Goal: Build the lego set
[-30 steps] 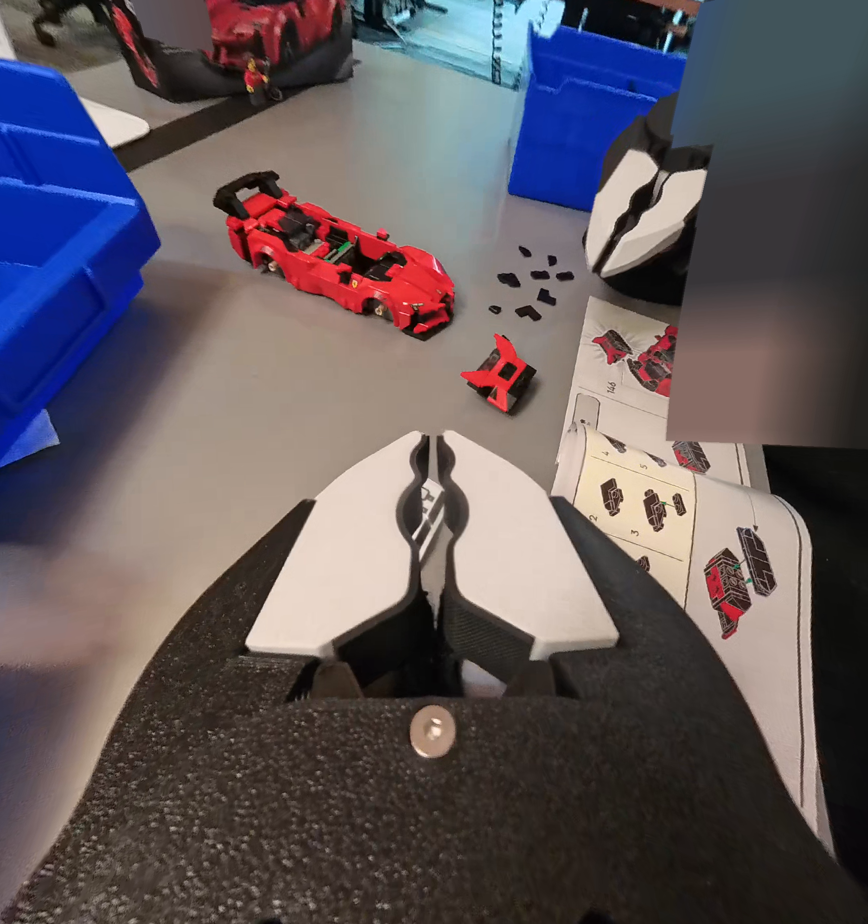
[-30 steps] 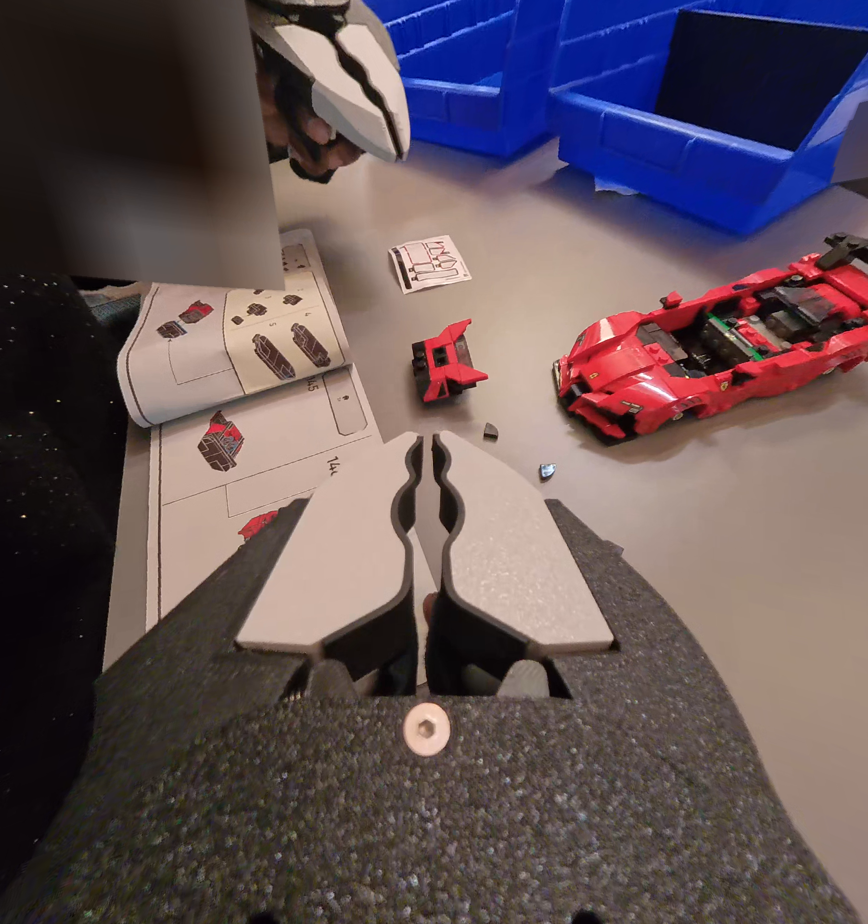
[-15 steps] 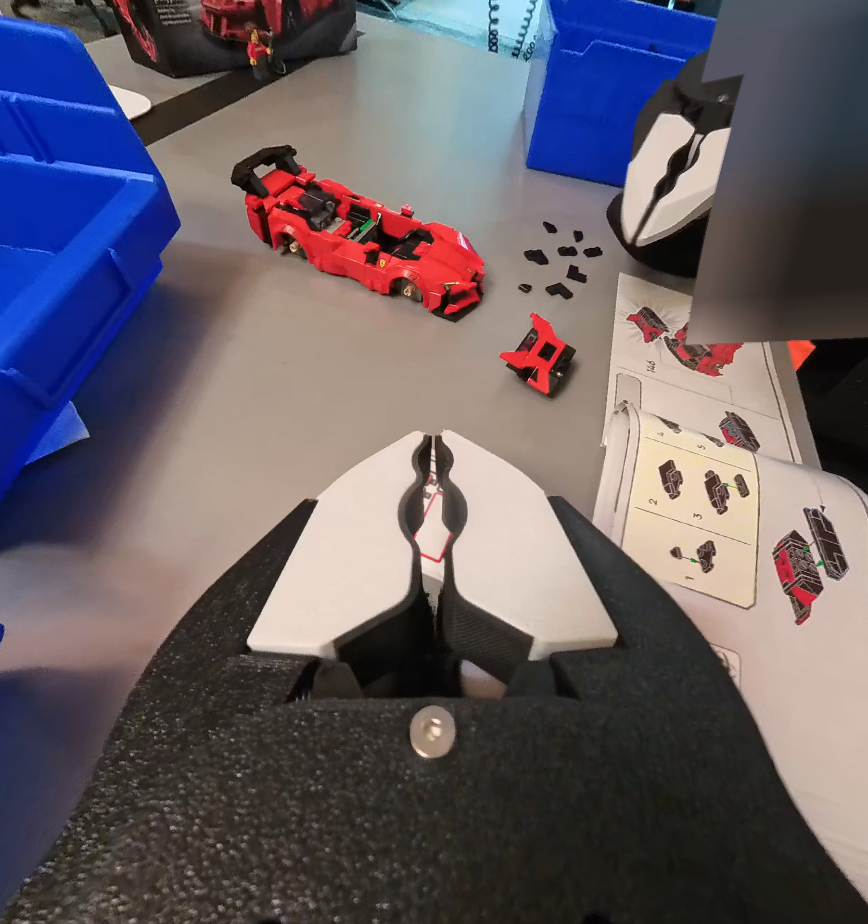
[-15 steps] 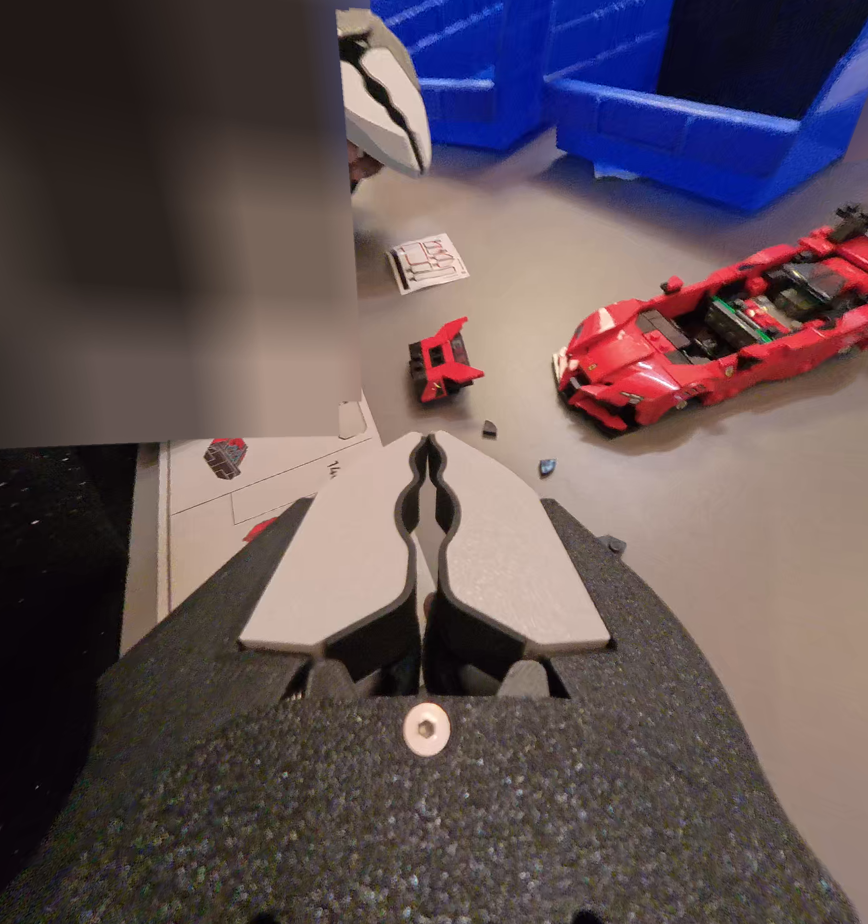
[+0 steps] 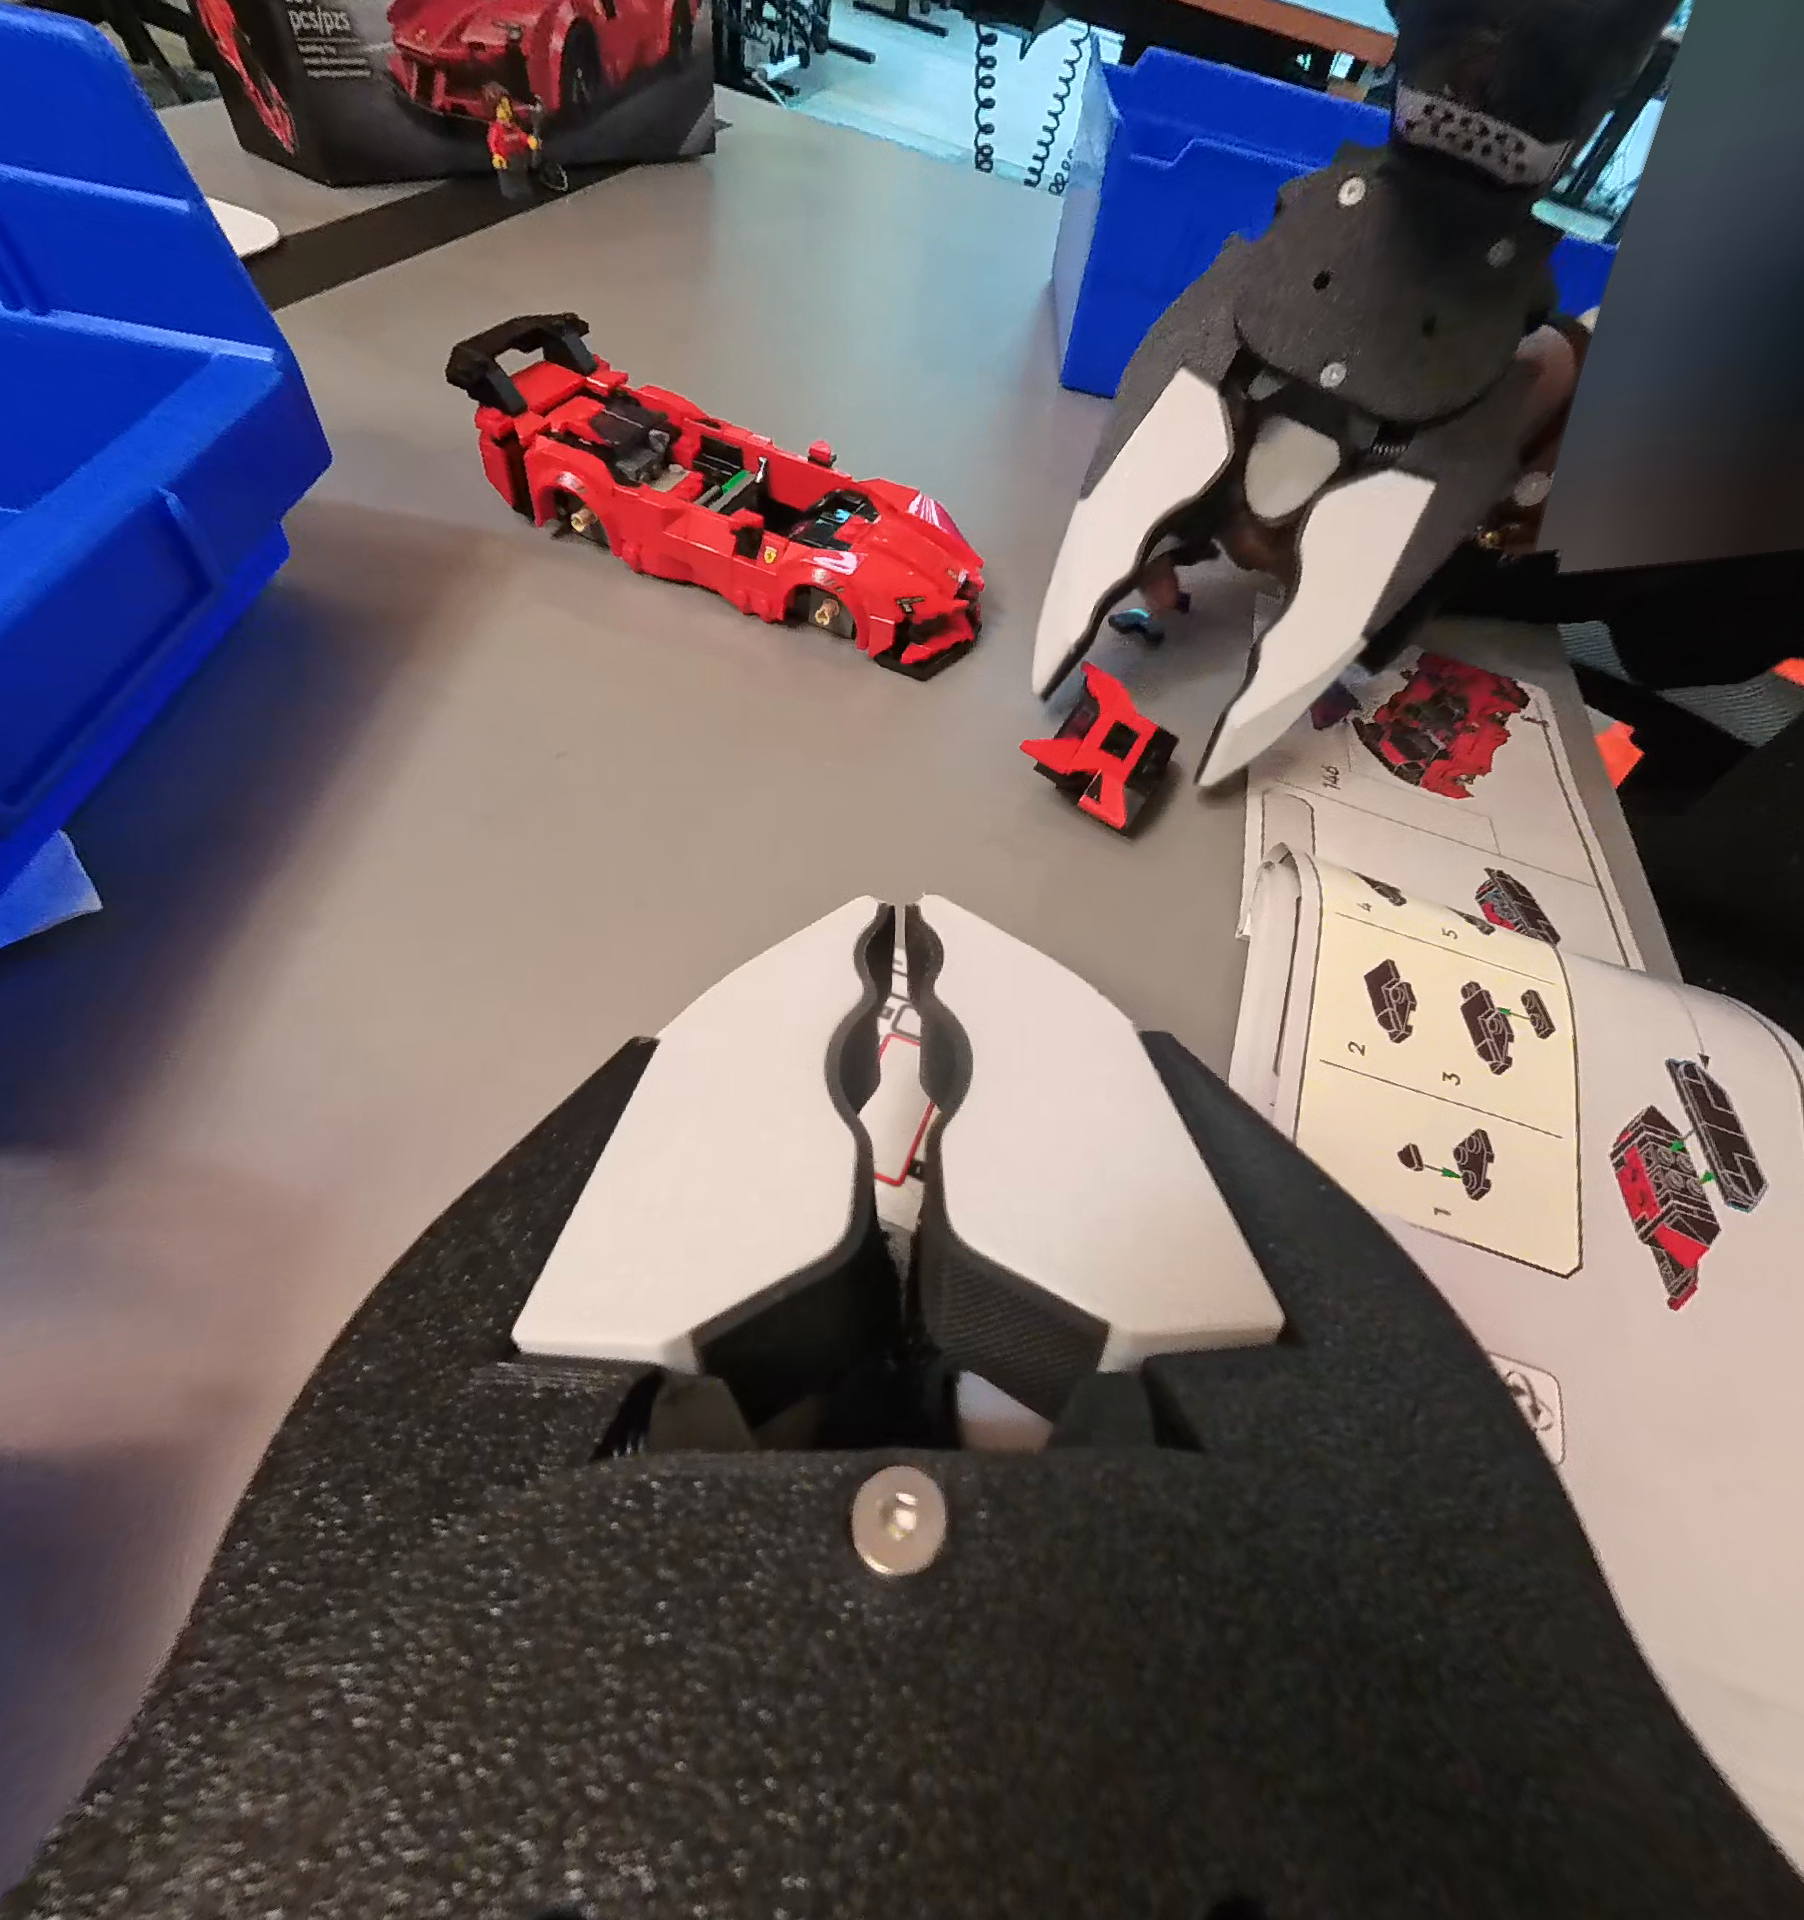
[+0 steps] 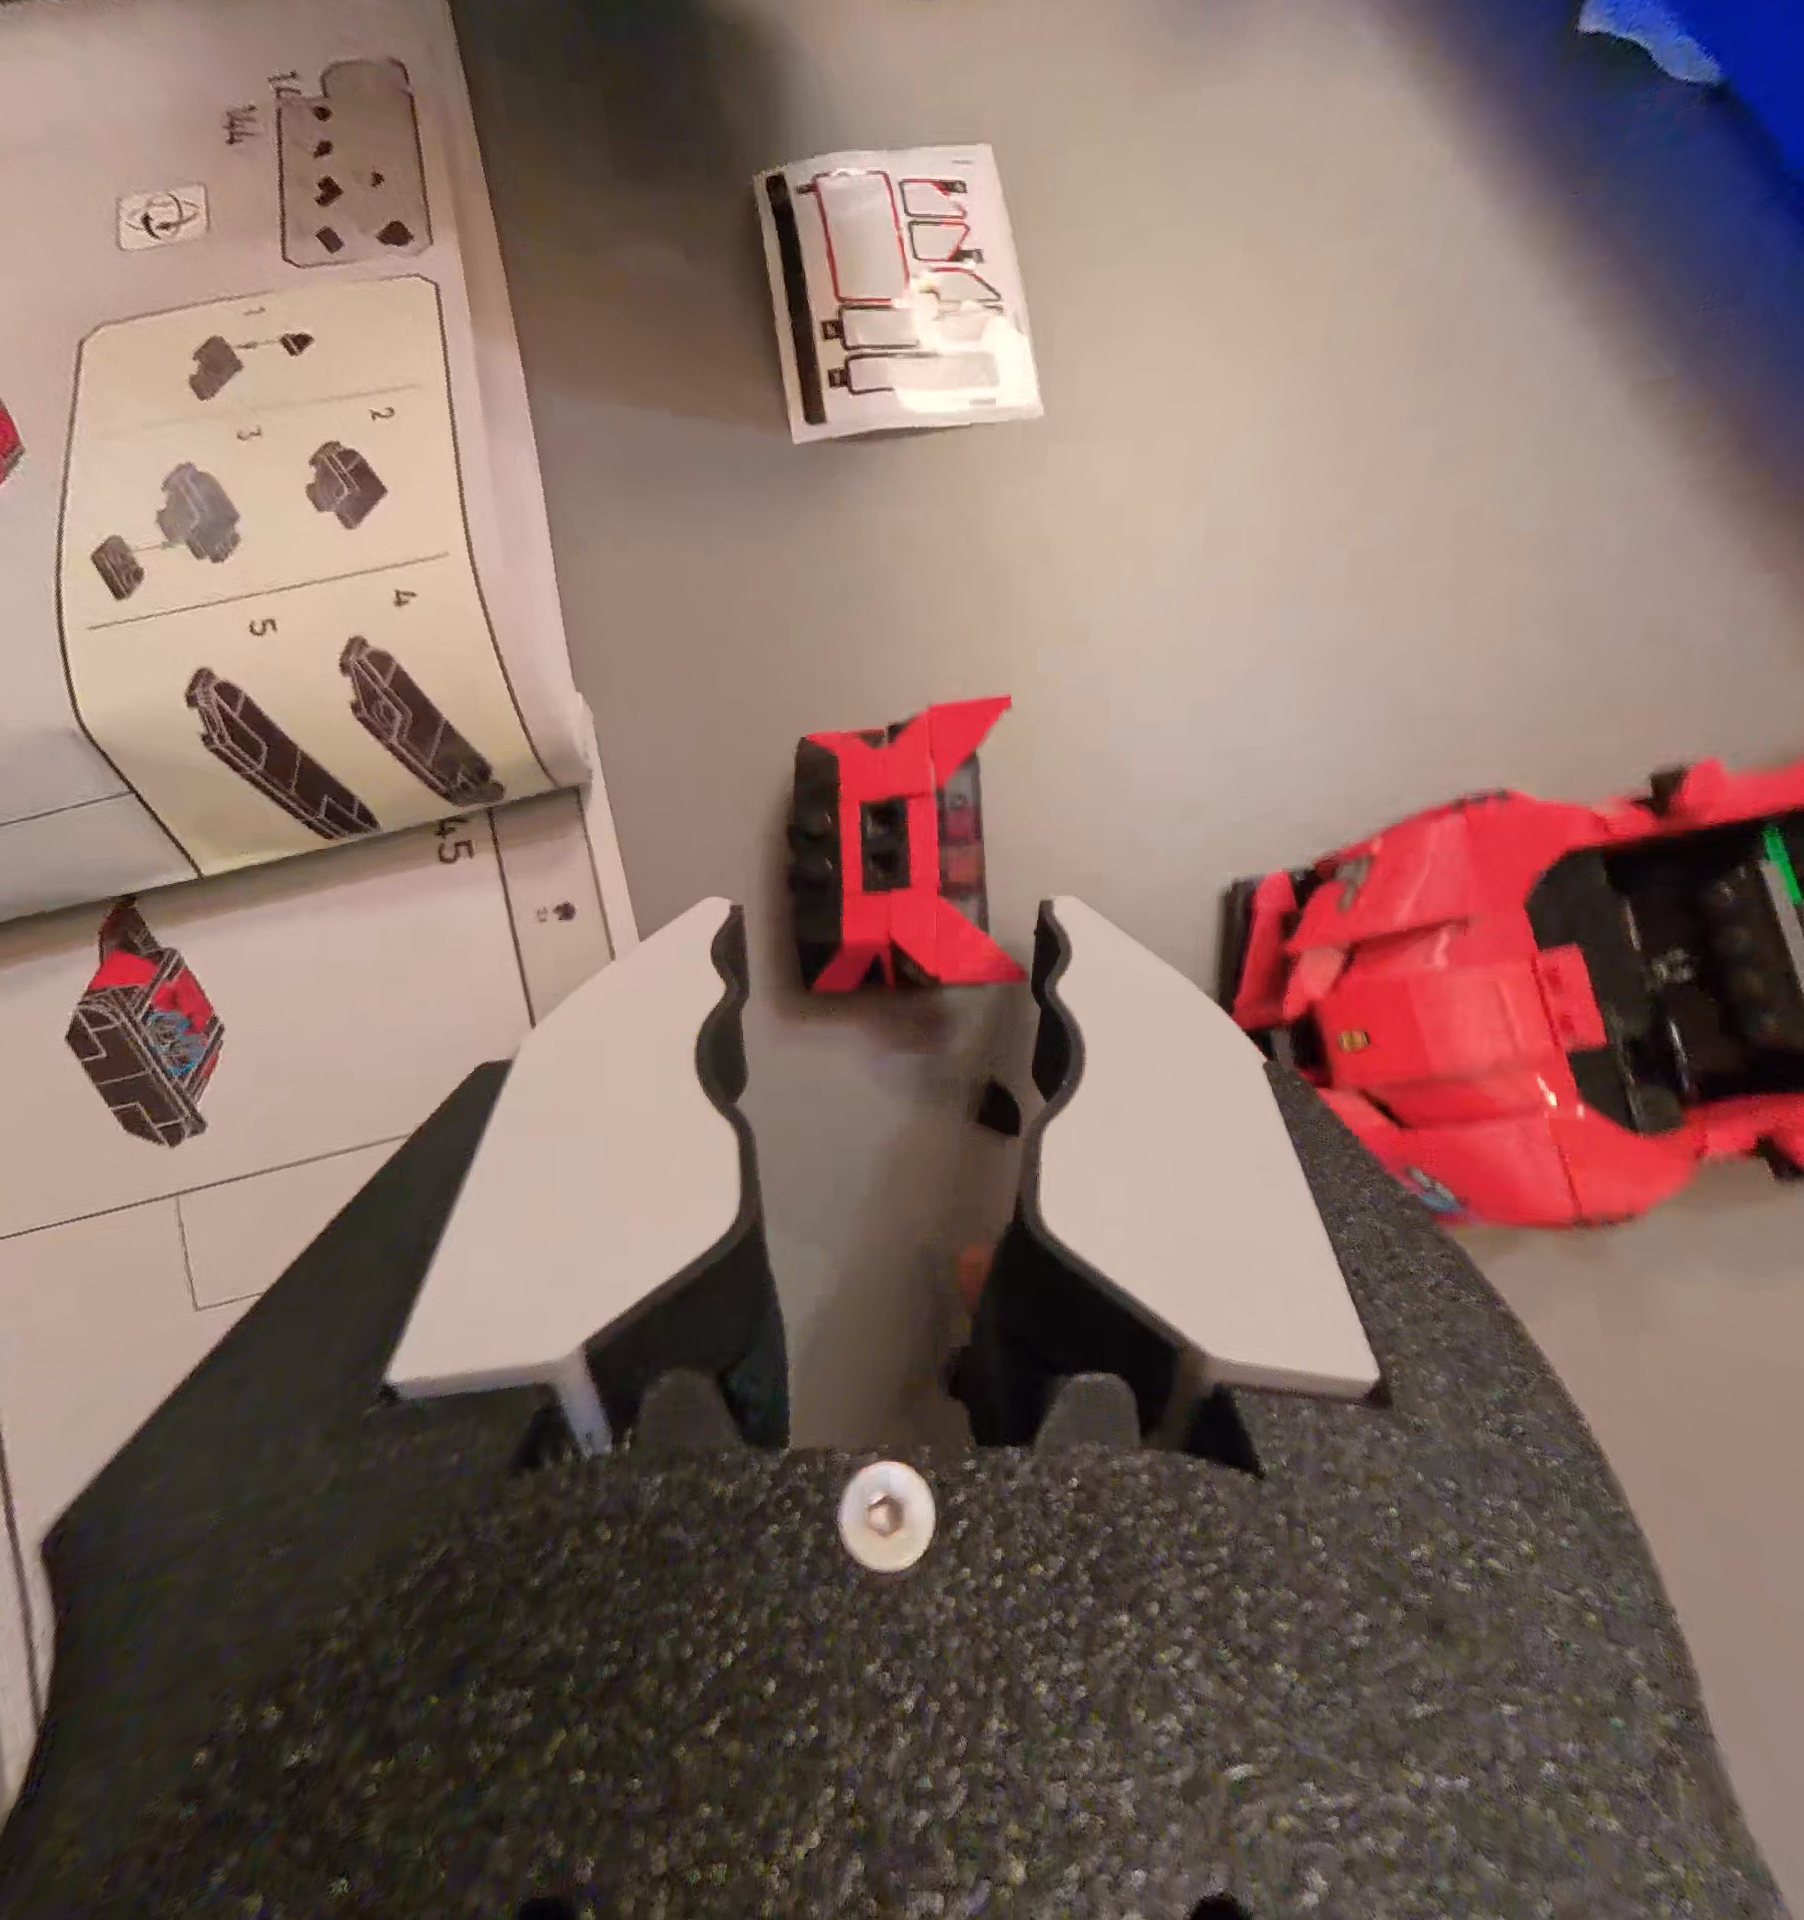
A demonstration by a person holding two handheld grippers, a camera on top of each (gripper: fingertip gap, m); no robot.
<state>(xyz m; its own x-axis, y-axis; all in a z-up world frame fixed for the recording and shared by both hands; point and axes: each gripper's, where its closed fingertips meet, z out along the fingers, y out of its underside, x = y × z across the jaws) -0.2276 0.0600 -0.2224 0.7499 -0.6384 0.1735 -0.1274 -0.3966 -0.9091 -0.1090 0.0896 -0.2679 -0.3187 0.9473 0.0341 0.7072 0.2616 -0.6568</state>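
- Right gripper [image 6: 887, 914]: fingers spread wide apart, pointing down at the grey table [image 5: 586, 790]; it grips nothing
- Small red-and-black sub-assembly [image 6: 898, 847]: lies on the table just ahead of the right gripper's fingertips and roughly in line with the gap between them; in the left wrist view the two tips stand on either side of it [image 5: 1104, 755], and contact cannot be told
- Left gripper [image 5: 903, 906]: fingers together with only a thin slit between them, nothing held; it hangs above the table, well apart from the sub-assembly
- Red lego car [image 5: 716, 499]: partly built, cockpit uncovered, black rear wing; it rests on the table to the right of the sub-assembly in the right wrist view [image 6: 1563, 997], apart from it
- Instruction booklet [image 6: 254, 582]: open, one page curled up, on the other side of the sub-assembly along the table edge
- Sticker sheet [image 6: 903, 291]: small, white, flat on the table beyond the sub-assembly
- Small dark piece [image 6: 997, 1107]: on the table between the right gripper's fingers
- Blue bins [image 5: 98, 499]: at the table's left side and far right side
- Set box [image 5: 462, 83]: at the far edge, with a minifigure [image 5: 511, 140] standing before it
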